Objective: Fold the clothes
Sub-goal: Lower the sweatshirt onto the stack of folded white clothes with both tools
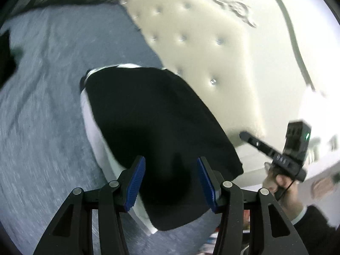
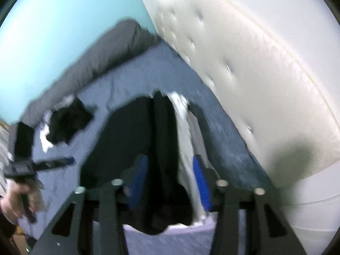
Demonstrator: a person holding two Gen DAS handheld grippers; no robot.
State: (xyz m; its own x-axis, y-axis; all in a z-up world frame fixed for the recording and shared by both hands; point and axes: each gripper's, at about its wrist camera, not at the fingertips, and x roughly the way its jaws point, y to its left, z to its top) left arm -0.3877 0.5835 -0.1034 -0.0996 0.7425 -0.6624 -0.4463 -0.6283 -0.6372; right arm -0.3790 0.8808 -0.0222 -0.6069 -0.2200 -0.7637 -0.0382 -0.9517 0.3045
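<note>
A black and white garment (image 1: pixel 153 123) lies folded on the blue-grey bed sheet (image 1: pixel 42 106), close to the headboard. My left gripper (image 1: pixel 171 182) is open above its near end, holding nothing. My right gripper (image 2: pixel 170 182) is open over the same garment (image 2: pixel 136 140), its blue pads (image 2: pixel 200 182) on either side of a black and white fold; the view is blurred. The right gripper also shows in the left wrist view (image 1: pixel 274 150) at the right, and the left gripper shows in the right wrist view (image 2: pixel 42 163) at the left.
A cream tufted headboard (image 1: pixel 201 48) runs along the bed's far side. A second black and white garment (image 2: pixel 63 125) lies crumpled further along the sheet. A dark grey duvet (image 2: pixel 95 59) is bunched at the bed's edge by a light blue wall (image 2: pixel 63 10).
</note>
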